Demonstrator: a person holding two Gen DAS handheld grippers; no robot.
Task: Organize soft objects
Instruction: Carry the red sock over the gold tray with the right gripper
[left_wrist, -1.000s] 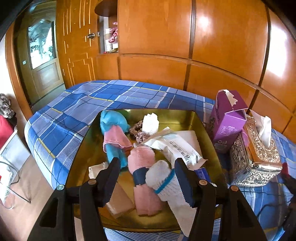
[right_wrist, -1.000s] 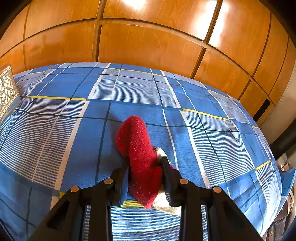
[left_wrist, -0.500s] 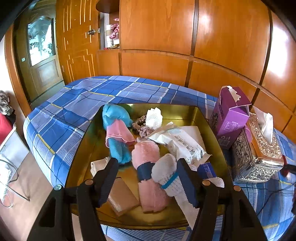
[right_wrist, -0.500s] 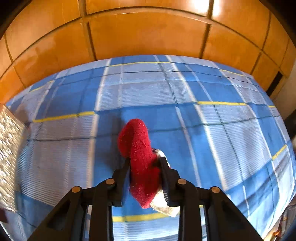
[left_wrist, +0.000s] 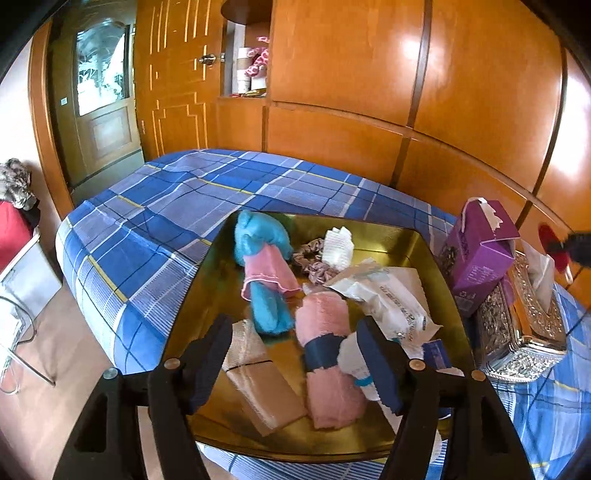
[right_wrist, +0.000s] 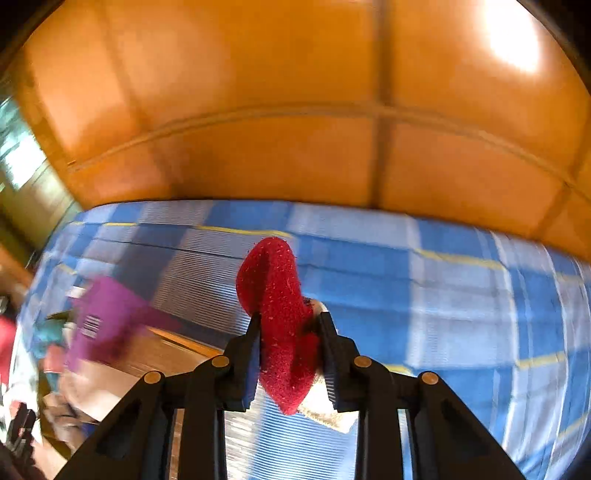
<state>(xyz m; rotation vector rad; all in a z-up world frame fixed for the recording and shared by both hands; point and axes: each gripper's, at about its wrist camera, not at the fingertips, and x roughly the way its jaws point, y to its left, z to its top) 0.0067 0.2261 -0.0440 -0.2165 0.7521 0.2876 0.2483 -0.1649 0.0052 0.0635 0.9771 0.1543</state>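
Observation:
A gold tray (left_wrist: 221, 266) on the bed holds several soft things: a blue plush toy in a pink skirt (left_wrist: 264, 273), a pink rolled towel with a dark band (left_wrist: 327, 354), a white roll with a blue band (left_wrist: 351, 356) and a folded beige cloth (left_wrist: 262, 384). My left gripper (left_wrist: 295, 332) hovers over the tray's near side. Its jaws are opening, with the pink towel below them and nothing pressed between. My right gripper (right_wrist: 290, 328) is shut on a red fuzzy sock (right_wrist: 275, 291) with a white cuff, held in the air above the bed. The sock (left_wrist: 550, 240) also shows at the left wrist view's right edge.
A purple tissue box (left_wrist: 480, 258) and an ornate silver tissue box (left_wrist: 517, 325) stand right of the tray. A scrunchie (left_wrist: 314, 258), white tissue (left_wrist: 338, 247) and plastic packet (left_wrist: 388, 299) lie in the tray. Wooden wall panels (left_wrist: 461, 92) back the blue plaid bed (left_wrist: 166, 206).
My right gripper lifted the red sock off the bed and swung left, bringing the purple box and tray into view. My left gripper's jaws widened and it drew back slightly.

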